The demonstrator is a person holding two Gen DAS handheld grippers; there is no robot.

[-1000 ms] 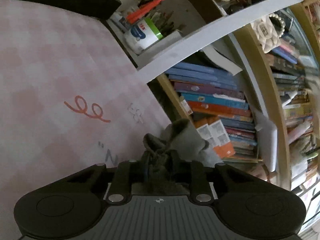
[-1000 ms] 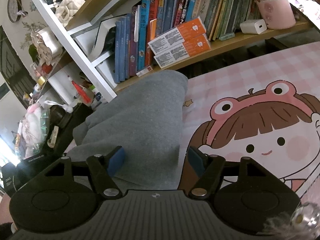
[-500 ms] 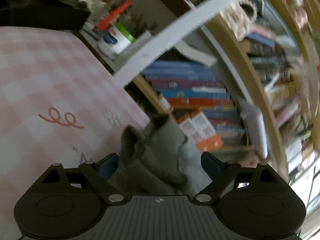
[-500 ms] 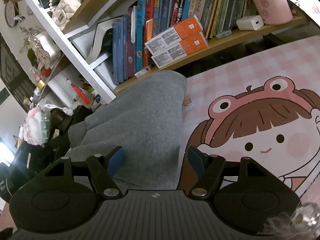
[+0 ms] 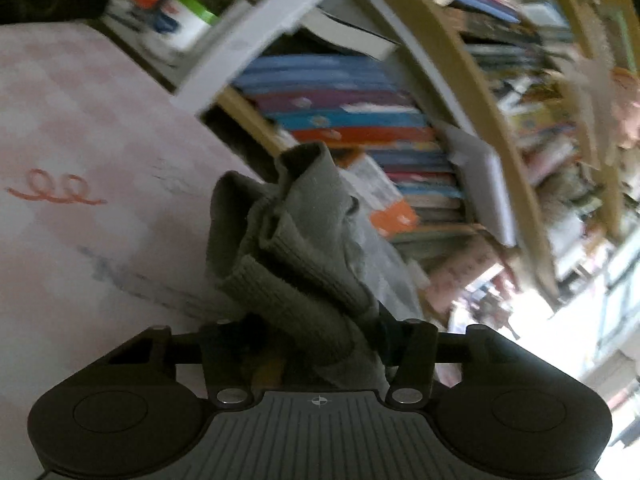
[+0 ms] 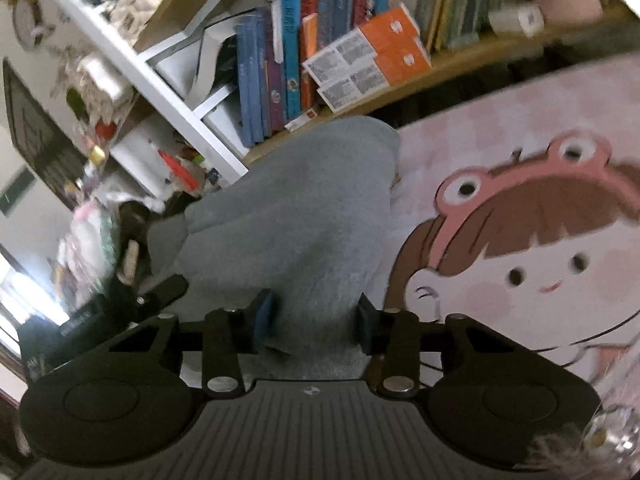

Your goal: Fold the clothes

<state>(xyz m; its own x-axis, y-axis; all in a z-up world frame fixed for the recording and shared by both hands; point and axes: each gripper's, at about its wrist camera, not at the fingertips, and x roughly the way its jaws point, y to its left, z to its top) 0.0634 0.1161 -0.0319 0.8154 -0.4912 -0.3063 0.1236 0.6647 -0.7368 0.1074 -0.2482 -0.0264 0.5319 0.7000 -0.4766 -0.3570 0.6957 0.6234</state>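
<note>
Left wrist view: the left gripper (image 5: pixel 316 344) has its fingers drawn narrow around a bunched, ribbed hem of the grey garment (image 5: pixel 292 248), whose folds rise between and ahead of the fingers and stand above the pink checked bench cover (image 5: pixel 80 128). The left finger is largely hidden by cloth, so contact on that side cannot be told. Right wrist view: the right gripper (image 6: pixel 316 320) has its blue-padded fingers (image 6: pixel 265 312) closed in against a gathered neck of the same grey garment (image 6: pixel 296 216), cloth filling the gap between them; beyond the fingers the garment spreads wide over the bench (reaching its far edge, just before the bookshelf (image 6: pixel 440 68)). Beside the garment, on the right, the cover carries a cartoon girl (image 6: pixel 532 248) in a pink frog hat. Writing: a red looped scribble (image 5: pixel 54 192) and blurred grey lettering lie on the cover, unreadable; the orange boxes (image 6: pixel 372 56) bear printed white labels too small to read; the book spines (image 6: pixel 280 76) are likewise illegible.
</note>
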